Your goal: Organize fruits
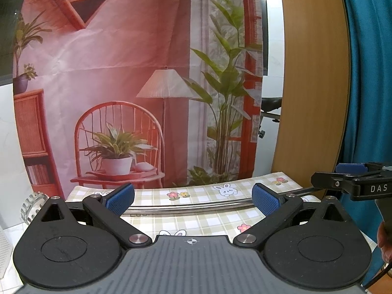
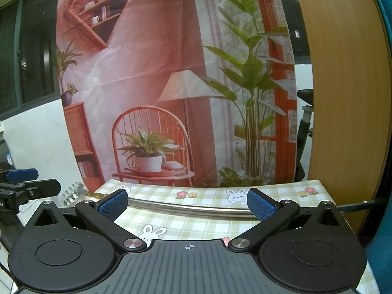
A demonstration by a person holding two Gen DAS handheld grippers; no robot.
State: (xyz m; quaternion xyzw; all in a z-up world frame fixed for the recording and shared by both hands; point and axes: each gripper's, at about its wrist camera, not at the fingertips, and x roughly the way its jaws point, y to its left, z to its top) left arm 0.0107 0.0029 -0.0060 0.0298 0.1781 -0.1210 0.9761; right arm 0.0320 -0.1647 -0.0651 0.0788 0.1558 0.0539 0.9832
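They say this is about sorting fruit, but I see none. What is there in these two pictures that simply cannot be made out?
- Fruit: none shows in either view; the left gripper and right gripper, both open and empty, hide the near table.
- Metal rail: printed lettering under it is cut off in both views.
- Spiky metal object: left wrist view, half hidden behind the gripper body, unidentifiable.
- Hand: cut by the right edge.

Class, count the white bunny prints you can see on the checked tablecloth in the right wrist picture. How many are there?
3 on the tablecloth: one bunny at the far right, one near the camera body, and a part-hidden one behind the left blue pad. The gripper may cover more.
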